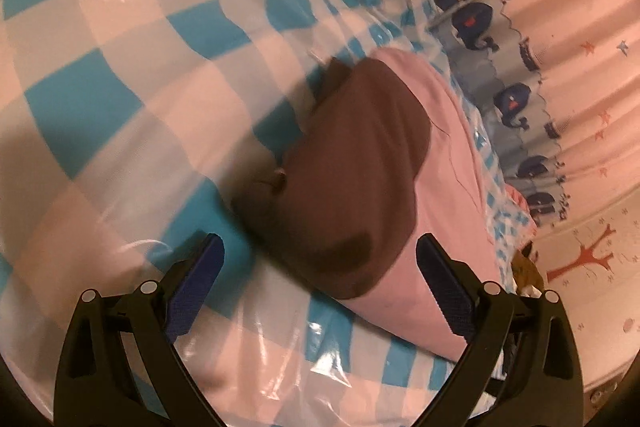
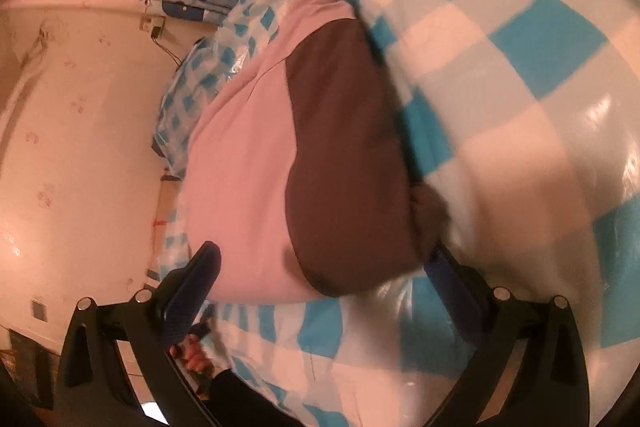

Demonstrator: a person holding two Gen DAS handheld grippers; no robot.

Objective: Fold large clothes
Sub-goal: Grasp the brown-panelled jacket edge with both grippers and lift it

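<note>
Resting folded on the checked sheet (image 1: 120,75), the garment (image 1: 352,163) faces both spread-fingered grippers (image 1: 320,283) (image 2: 324,287).

Matt cloth garment (image 1: 348,179), glossy plastic sheet (image 1: 132,75)

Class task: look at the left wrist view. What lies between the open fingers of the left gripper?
In the left wrist view, the left gripper frames the brown cloth on the pink cloth.

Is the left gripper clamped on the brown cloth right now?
No. The left gripper stands wide open, its fingers apart on either side of the brown cloth, gripping nothing.
</note>
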